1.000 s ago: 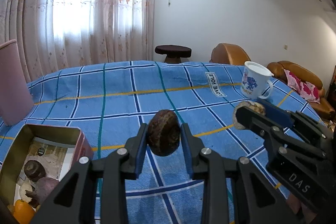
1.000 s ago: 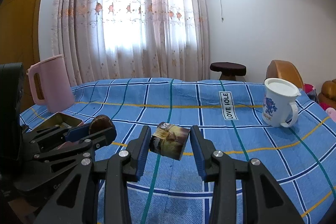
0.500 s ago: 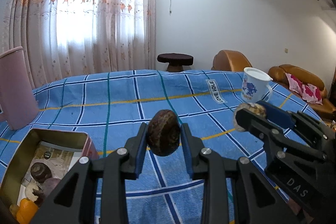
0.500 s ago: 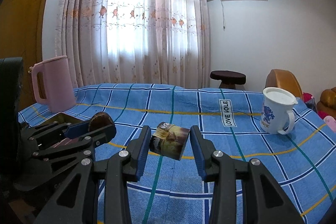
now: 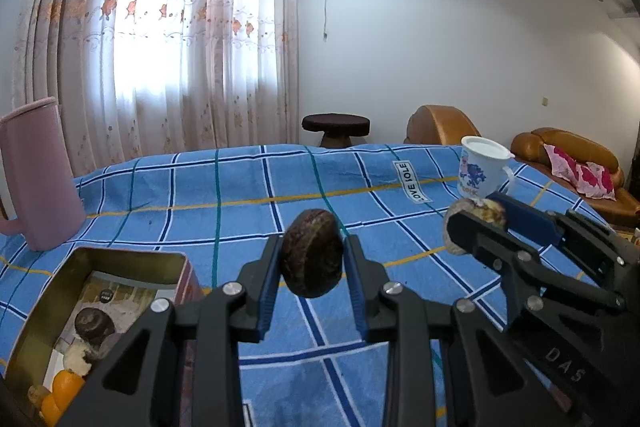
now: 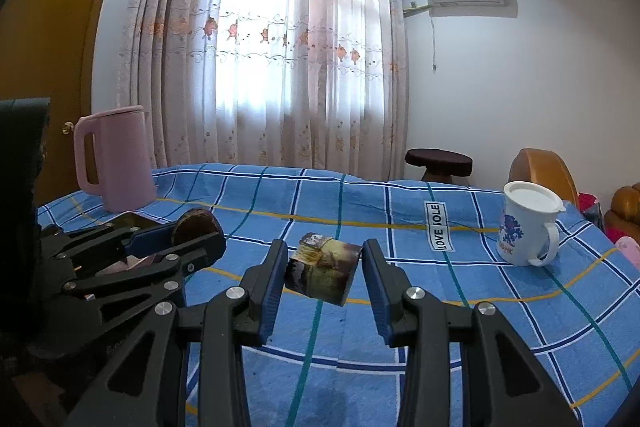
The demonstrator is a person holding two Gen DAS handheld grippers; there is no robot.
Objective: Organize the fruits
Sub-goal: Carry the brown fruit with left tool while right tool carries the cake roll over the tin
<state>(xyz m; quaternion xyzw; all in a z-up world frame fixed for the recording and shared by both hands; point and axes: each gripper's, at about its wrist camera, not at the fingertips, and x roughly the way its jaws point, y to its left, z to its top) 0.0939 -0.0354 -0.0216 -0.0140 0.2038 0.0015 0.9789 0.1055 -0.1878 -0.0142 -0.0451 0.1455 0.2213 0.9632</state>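
Note:
My left gripper (image 5: 312,263) is shut on a dark brown round fruit (image 5: 312,253), held above the blue checked cloth; it also shows in the right wrist view (image 6: 194,225). My right gripper (image 6: 323,273) is shut on a short mottled yellow-brown piece of fruit (image 6: 323,269), also held above the cloth; in the left wrist view that piece (image 5: 476,217) shows at the right. An open gold tin (image 5: 80,267) at lower left holds a dark fruit (image 5: 94,323), a pale one and orange ones (image 5: 66,385).
A pink kettle (image 6: 116,159) stands at the far left of the table. A white lidded mug (image 6: 526,225) stands at the right. A "LOVE SOLE" label (image 6: 439,227) lies on the cloth. A stool and sofas are behind the table.
Both grippers have risen and tilted up a little with their fruit still held. More of the tin and the kettle now show in the left wrist view.

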